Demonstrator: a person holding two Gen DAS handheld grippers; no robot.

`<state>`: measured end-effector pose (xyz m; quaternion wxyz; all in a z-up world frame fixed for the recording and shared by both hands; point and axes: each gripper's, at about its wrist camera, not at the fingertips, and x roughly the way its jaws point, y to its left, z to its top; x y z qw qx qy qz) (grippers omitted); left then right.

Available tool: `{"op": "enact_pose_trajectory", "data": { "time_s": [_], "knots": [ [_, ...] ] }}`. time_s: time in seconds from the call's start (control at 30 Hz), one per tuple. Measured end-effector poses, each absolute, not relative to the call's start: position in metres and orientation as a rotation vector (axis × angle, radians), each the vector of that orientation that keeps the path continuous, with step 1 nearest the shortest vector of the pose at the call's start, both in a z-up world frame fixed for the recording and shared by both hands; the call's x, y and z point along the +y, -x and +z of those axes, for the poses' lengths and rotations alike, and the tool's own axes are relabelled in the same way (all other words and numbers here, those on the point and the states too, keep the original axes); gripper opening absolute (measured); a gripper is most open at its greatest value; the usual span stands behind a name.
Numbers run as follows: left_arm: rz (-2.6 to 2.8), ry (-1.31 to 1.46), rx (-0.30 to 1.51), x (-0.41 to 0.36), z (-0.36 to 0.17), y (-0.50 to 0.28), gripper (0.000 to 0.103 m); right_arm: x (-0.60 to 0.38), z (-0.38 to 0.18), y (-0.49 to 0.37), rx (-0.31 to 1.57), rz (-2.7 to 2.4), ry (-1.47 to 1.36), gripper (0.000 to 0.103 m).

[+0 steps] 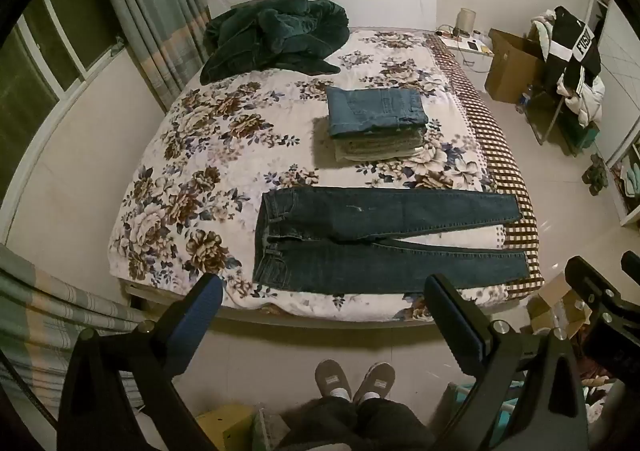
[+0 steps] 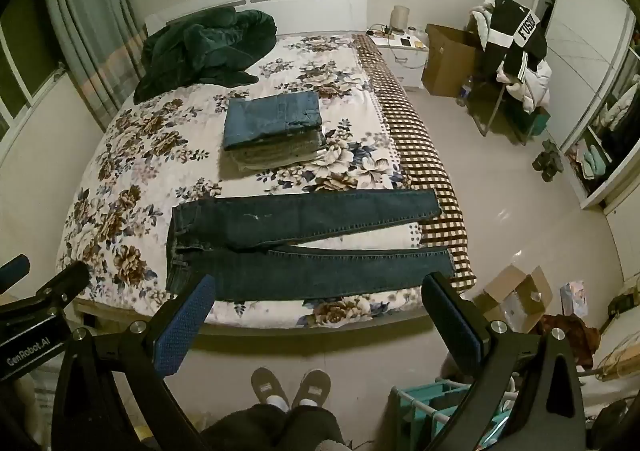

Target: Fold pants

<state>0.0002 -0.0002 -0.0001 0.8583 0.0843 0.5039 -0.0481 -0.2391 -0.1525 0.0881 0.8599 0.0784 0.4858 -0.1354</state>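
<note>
Dark blue jeans (image 1: 384, 239) lie flat and unfolded near the front edge of the bed (image 1: 192, 155), waistband to the left, both legs stretched to the right and slightly apart. They also show in the right wrist view (image 2: 304, 247). My left gripper (image 1: 324, 291) is open and empty, held above the floor in front of the bed, short of the jeans. My right gripper (image 2: 320, 291) is open and empty at the same height, beside the left one. Neither touches the jeans.
A stack of folded pants (image 1: 376, 119) sits mid-bed behind the jeans. A dark green blanket (image 1: 276, 39) is heaped near the headboard. Slippered feet (image 1: 354, 383) stand on the floor. Cardboard boxes (image 2: 516, 299), a clothes-laden chair (image 2: 516, 59) and a nightstand (image 2: 404, 51) are to the right.
</note>
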Motion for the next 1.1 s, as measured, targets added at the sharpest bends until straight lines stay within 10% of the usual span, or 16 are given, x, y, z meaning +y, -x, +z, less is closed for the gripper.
{"op": "enact_pose_trajectory", "data": {
  "time_s": [1.1],
  "knots": [
    [-0.130,-0.148,1.044,-0.027,0.024,0.003,0.103,-0.152,0.097,0.246,1.012,-0.291,-0.157,0.103]
  ]
}}
